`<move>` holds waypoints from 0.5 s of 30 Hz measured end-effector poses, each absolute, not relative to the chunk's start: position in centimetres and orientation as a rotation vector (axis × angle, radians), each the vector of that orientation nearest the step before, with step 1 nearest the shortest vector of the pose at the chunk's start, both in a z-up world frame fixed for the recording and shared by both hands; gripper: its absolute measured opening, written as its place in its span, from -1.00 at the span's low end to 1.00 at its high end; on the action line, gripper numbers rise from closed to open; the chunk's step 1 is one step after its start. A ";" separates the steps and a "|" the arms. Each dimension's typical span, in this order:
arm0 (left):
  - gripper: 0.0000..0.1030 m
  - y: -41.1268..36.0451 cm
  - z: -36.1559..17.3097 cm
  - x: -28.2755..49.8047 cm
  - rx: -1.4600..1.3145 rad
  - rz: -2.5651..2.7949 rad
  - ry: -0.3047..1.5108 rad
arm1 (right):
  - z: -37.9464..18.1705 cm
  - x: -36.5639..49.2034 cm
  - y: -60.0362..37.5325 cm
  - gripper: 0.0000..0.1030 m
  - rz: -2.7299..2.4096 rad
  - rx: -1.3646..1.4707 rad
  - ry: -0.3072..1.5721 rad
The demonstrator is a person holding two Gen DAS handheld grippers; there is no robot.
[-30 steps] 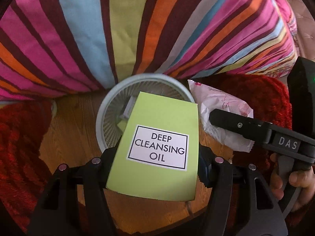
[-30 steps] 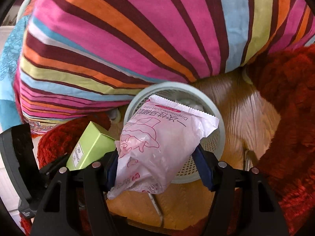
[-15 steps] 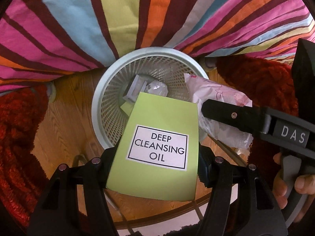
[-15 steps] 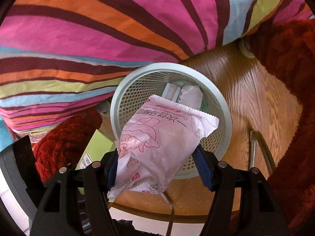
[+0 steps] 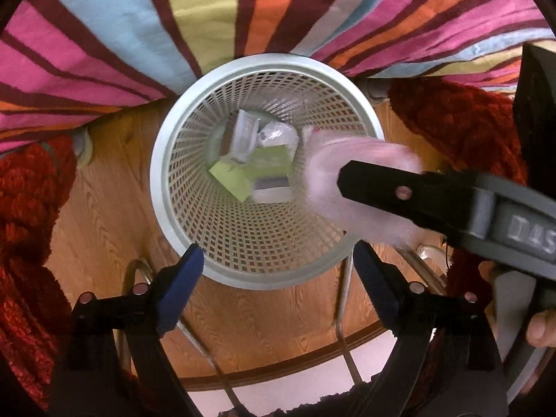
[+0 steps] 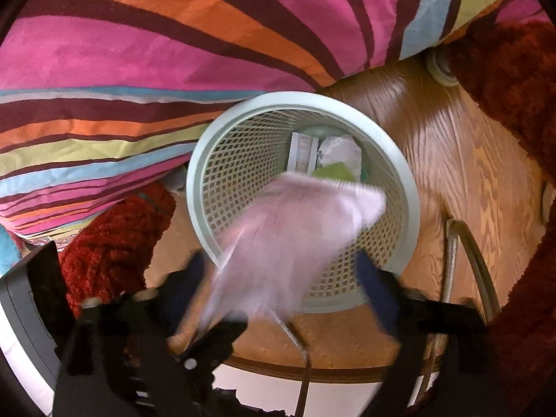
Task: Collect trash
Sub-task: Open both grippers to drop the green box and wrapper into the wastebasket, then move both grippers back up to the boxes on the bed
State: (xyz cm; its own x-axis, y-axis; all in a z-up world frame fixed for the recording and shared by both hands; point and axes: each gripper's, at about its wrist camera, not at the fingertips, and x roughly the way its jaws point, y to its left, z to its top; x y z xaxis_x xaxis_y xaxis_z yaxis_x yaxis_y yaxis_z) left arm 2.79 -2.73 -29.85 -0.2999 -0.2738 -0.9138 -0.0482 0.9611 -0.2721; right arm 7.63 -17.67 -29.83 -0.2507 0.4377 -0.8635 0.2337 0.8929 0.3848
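- Left wrist view showed the left gripper [image 5: 274, 274] spread wide with nothing between its blue pads, poised over the near rim of the white mesh basket [image 5: 180, 132].
- At the bottom of the basket lay the green box [image 5: 243, 170] among white crumpled wrappers [image 5: 278, 135] and a pale carton [image 5: 243, 132], so that piece of trash was already collected.
- The right gripper [image 6: 285, 278] appeared with its fingers well apart too, and the pink packet [image 6: 295, 226] was a motion-blurred smear between them, its far end over the basket mouth and its near end outside the rim; I judged it loose and dropping, though blur hid whether a pad touched it.
- From the left wrist view the same pink packet [image 5: 347, 180] sat over the right side of the basket opening, partly behind a black finger [image 5: 382, 187] of the right tool.
- Risk one: the packet was long and soft, and its tail hung outside the near rim, so it could drape over the edge or slide out onto the wooden surface [image 5: 104, 191].
- Risk two: the basket looked light and sat near the curved edge of that surface; a knock from either tool could tip it.
- Risk three: the striped fabric [image 6: 173, 52] pressed against the far rim, and the red fuzzy cloth [image 5: 451, 132] lay close on the right, so a bounced packet could vanish into folds.
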 end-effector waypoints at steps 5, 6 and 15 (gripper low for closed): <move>0.74 -2.4 -29.6 2.9 -0.259 -0.204 1.852 | -29.7 7.6 -18.1 0.85 0.189 0.513 1.827; 0.74 -2.4 -29.6 2.9 -0.261 -0.204 1.851 | -29.6 7.7 -18.1 0.85 0.185 0.513 1.823; 0.74 -2.0 -29.0 2.9 -0.263 -0.192 1.827 | -29.3 7.6 -18.7 0.85 0.169 0.526 1.802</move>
State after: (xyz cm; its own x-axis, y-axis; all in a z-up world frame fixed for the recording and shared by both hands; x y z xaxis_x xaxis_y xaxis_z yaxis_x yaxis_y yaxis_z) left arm 2.88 -1.99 -29.03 -0.2556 -0.2782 -0.9259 -0.0794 0.9605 -0.2667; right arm 7.65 -18.69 -29.32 -0.2072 0.4347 -0.8764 0.2638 0.8875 0.3779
